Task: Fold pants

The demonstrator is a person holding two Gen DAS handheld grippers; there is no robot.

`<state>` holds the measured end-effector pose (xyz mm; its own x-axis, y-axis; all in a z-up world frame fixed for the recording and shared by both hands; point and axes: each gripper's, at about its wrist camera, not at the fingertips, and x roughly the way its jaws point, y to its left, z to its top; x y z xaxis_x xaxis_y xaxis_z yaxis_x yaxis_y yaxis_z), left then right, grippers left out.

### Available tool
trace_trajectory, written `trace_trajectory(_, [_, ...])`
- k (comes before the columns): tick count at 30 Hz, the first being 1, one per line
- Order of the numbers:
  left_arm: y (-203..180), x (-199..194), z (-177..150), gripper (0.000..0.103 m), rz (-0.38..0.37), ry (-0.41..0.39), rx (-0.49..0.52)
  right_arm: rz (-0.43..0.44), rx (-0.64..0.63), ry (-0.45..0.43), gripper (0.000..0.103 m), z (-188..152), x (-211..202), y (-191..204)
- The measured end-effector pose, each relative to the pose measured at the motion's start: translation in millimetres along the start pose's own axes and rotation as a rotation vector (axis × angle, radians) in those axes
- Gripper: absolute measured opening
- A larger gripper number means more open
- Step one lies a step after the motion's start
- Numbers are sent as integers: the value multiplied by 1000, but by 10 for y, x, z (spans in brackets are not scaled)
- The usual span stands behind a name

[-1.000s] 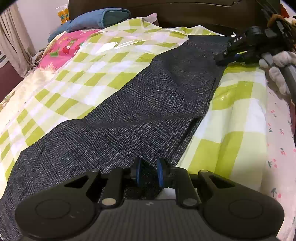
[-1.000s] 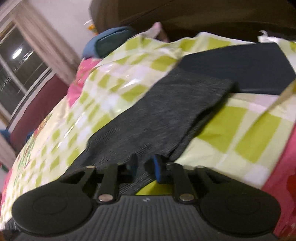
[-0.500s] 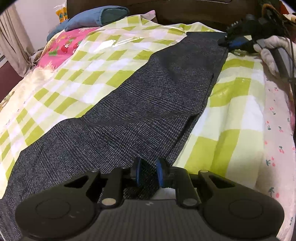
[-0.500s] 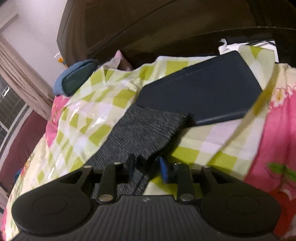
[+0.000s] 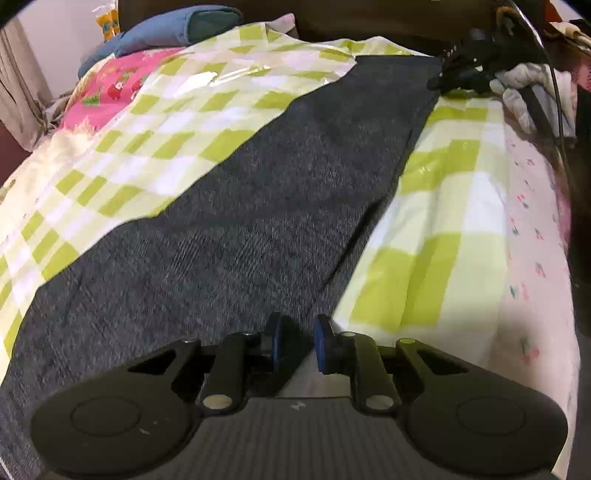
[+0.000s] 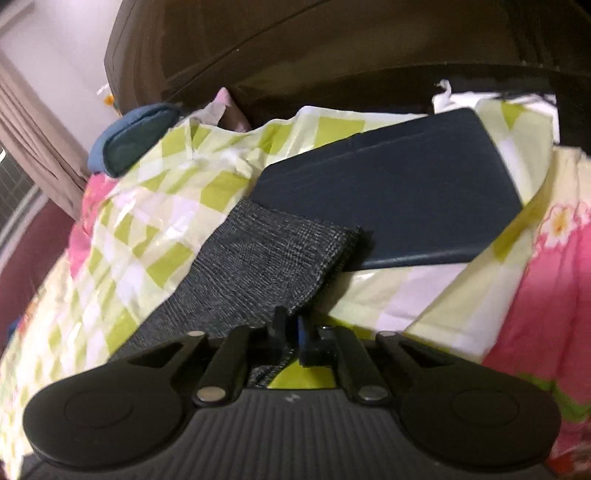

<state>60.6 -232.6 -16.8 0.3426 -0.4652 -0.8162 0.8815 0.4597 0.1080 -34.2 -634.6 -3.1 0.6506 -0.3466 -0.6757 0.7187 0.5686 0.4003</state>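
Note:
Dark grey checked pants [image 5: 236, 229] lie stretched out flat on a green-and-white checked sheet [image 5: 450, 229] on a bed. My left gripper [image 5: 297, 343] sits at the pants' near edge with its blue pads slightly apart and fabric between them. My right gripper [image 6: 290, 330] is shut on the far leg end of the pants [image 6: 266, 266]. It also shows in the left wrist view [image 5: 458, 74] at the far right of the pants, held by a white-gloved hand [image 5: 524, 88].
A folded dark navy garment [image 6: 406, 195] lies on the sheet just beyond the pants' leg end. A blue pillow [image 5: 166, 29] lies at the bed's far left. A dark headboard [image 6: 332, 48] stands behind. A pink sheet [image 5: 535, 229] runs along the right.
The right gripper's jaws have closed on the pants' leg end and the hem has lifted a little. The left gripper has stayed at the near edge, moving slightly forward.

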Motion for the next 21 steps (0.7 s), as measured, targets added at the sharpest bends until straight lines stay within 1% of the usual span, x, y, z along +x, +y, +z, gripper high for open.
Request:
trace_trajectory(1, [16,-30,-29,34,1,2,-5,-32,-19,-9,11,7,-63,23])
trace_trajectory(2, [39,-70,-64,34,2,2,-13,-84,-61,-35,18,-1,-174,82])
trace_trajectory(3, [71,-127,-109,34,10,-3,-28,-120,-116,-64,21,-33,-284,152])
trace_trajectory(4, [98,-186,-152,34,16,-9,-44,-148,-184,-93,21,-81,-402,249])
trace_trajectory(5, [131,-241,-192,34,21,-13,-63,-142,-251,-114,21,-151,-528,365])
trace_trajectory(6, [178,-308,-246,34,28,-20,-88,-116,-304,-123,21,-228,-619,487])
trace_trajectory(7, [226,-362,-294,34,39,-26,-110,-65,-359,-119,21,-326,-699,649])
trace_trajectory(8, [272,-408,-343,34,53,-30,-129,-1,-402,-96,21,-424,-737,815])
trace_trajectory(10, [393,-494,-456,34,100,-37,-171,173,-496,-9,21,-696,-739,1240])
trace_trajectory(12, [530,-548,-556,34,150,-40,-220,349,-563,83,21,-1028,-660,1709])
trace_trajectory(13, [613,-582,-618,34,171,-42,-254,422,-584,133,18,-1191,-586,1914])
trace_trajectory(14, [694,-609,-694,35,192,-40,-286,464,-587,179,18,-1346,-499,2078])
trace_trajectory(15, [757,-617,-767,38,218,-25,-307,491,-584,269,19,-1539,-365,2254])
trace_trajectory(16, [826,-626,-872,38,249,2,-329,509,-579,401,21,-1710,-217,2374])
trace_trajectory(17, [882,-668,-984,39,254,10,-349,518,-569,572,22,-1898,-59,2462])
trace_trajectory(18, [918,-721,-1073,41,248,6,-367,523,-566,635,22,-2053,-24,2499])
trace_trajectory(19, [958,-797,-1194,42,252,0,-388,508,-633,590,21,-2120,-120,2559])
trace_trajectory(20, [985,-863,-1295,42,270,-3,-400,487,-703,563,21,-2132,-216,2638])
trace_trajectory(21, [1014,-923,-1379,42,285,-6,-414,470,-744,542,21,-2123,-332,2724])
